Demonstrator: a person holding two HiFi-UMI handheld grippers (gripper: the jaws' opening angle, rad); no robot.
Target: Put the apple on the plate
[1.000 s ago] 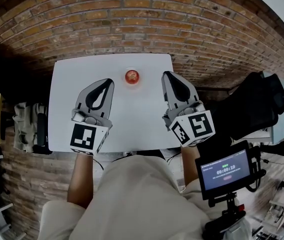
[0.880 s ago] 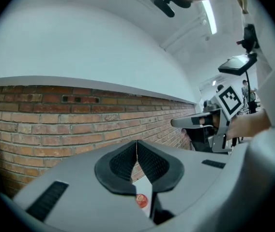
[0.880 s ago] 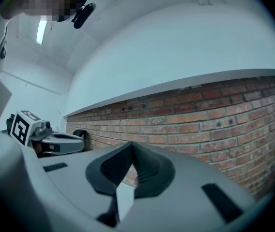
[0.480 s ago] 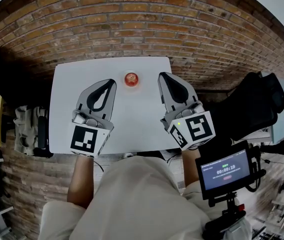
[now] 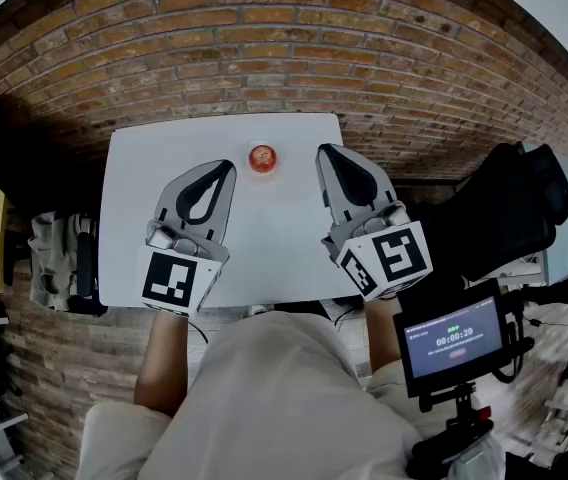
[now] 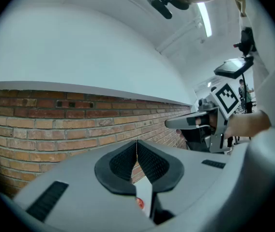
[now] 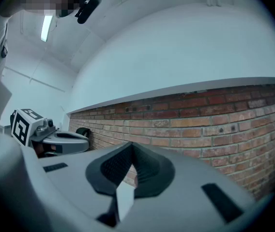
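- Over the near half of the white table point(image 5: 134, 188), my left gripper point(image 5: 226, 165) has crept a little toward the far edge in the past second. Its jaws are pressed together with nothing between them.
- Just ahead of both tips and between them, the apple point(image 5: 263, 157) sits where it sat, touched by neither tool.
- To the apple's right, my right gripper point(image 5: 324, 150) has edged forward and inward by the same small amount, and it too is closed and empty.
- Beyond that tool, the timer screen point(image 5: 453, 340) has ticked on by one count.
- I judge this a pause, since almost nothing has shifted in the last half second. Closed jaws would have to part before either could take the fruit.
- A pale rim point(image 5: 264, 173) under the apple could be the plate, white on the white table, but I cannot tell. If it is, the job may already be done.
- My left gripper view gives only a red sliver of the apple point(image 6: 140, 203) through the gap below the pads.
- My right gripper view misses the fruit entirely, because its own jaws block the tabletop.
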